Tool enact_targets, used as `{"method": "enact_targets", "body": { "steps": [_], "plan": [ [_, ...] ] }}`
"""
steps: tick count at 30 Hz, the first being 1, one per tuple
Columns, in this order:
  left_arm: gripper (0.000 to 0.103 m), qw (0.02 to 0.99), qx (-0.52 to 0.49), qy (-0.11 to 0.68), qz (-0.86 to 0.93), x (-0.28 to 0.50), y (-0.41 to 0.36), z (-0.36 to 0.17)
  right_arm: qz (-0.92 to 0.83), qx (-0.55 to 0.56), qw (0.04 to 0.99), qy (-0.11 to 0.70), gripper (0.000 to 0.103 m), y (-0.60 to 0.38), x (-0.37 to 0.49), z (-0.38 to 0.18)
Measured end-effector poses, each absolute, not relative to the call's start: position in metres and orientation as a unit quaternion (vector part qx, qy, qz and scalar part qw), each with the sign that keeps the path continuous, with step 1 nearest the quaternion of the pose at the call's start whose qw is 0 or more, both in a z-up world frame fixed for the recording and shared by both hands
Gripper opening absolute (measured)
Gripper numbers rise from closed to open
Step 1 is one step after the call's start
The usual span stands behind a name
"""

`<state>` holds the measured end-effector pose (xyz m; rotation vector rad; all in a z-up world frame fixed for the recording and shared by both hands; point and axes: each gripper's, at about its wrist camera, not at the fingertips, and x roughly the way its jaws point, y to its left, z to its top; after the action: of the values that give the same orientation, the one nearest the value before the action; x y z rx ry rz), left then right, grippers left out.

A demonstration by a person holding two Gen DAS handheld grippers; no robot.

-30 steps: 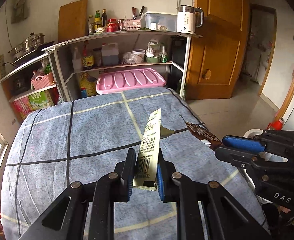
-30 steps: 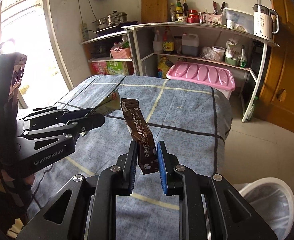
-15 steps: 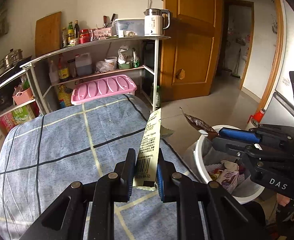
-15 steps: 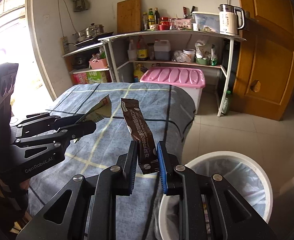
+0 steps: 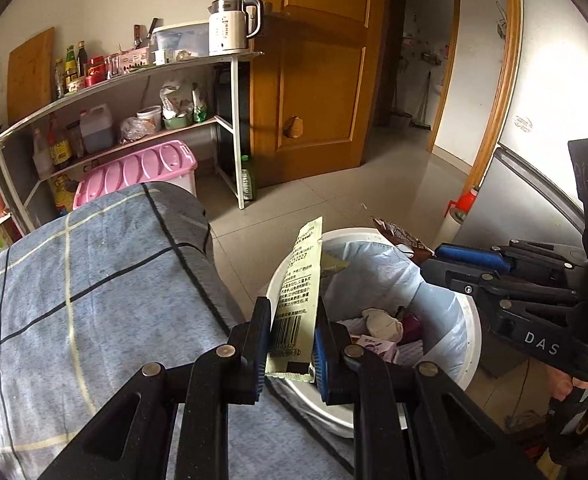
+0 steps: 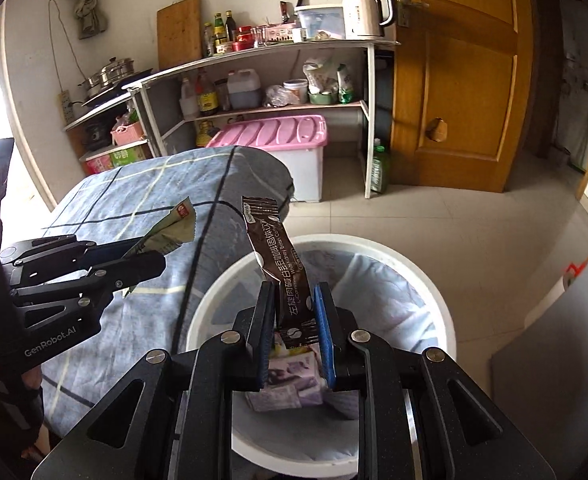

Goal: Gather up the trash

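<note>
Both clamped grippers, flat green wrapper point(image 5: 297, 292) and brown sachet point(image 6: 282, 264), now reached round white bin point(image 6: 445, 320).

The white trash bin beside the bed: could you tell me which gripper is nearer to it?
Right. The right gripper hangs over the bin, while the left gripper is at its bed-side rim.

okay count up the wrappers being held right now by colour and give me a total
Green wrapper, in left gripper: 1
Brown wrapper, in right gripper: 1
Total: 2
</note>
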<state>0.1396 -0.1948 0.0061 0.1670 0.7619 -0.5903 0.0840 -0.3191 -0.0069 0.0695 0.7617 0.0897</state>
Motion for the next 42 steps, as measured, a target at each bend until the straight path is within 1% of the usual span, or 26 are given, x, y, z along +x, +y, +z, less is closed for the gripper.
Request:
{"method": "enact_targets", "body": {
  "steps": [11, 20, 26, 27, 29, 31, 33, 37, 42],
  "plan": [
    [0.02, 0.863, 0.108, 0.389, -0.302, 0.126, -0.245, -0.025, 0.0, 0.042, 0.912, 0.409, 0.021, -0.361, 0.069, -0.037],
    [0.02, 0.843, 0.11, 0.422, -0.315, 0.115, -0.264, -0.053, -0.035, 0.031, 0.894, 0.446, 0.021, -0.377, 0.066, -0.066],
    [0.02, 0.843, 0.111, 0.428, -0.308, 0.116, -0.266, -0.057, -0.04, 0.037, 0.887, 0.459, 0.022, -0.382, 0.065, -0.076],
    [0.02, 0.843, 0.111, 0.429, -0.306, 0.116, -0.267, -0.057, -0.041, 0.041, 0.886, 0.461, 0.023, -0.383, 0.065, -0.077],
    [0.022, 0.844, 0.112, 0.43, -0.3, 0.118, -0.265, -0.057, -0.043, 0.046, 0.884, 0.463, 0.033, -0.384, 0.066, -0.079],
    [0.03, 0.846, 0.111, 0.429, -0.297, 0.118, -0.263, -0.056, -0.043, 0.049, 0.886, 0.459, 0.035, -0.384, 0.064, -0.079],
    [0.034, 0.848, 0.111, 0.427, -0.295, 0.116, -0.262, -0.055, -0.041, 0.051, 0.887, 0.457, 0.036, -0.382, 0.062, -0.078],
    [0.034, 0.853, 0.11, 0.42, -0.292, 0.112, -0.258, -0.051, -0.045, 0.048, 0.891, 0.449, 0.043, -0.378, 0.058, -0.075],
    [0.035, 0.863, 0.117, 0.401, -0.282, 0.103, -0.25, -0.044, -0.046, 0.052, 0.896, 0.438, 0.047, -0.372, 0.051, -0.068]
  ]
}}
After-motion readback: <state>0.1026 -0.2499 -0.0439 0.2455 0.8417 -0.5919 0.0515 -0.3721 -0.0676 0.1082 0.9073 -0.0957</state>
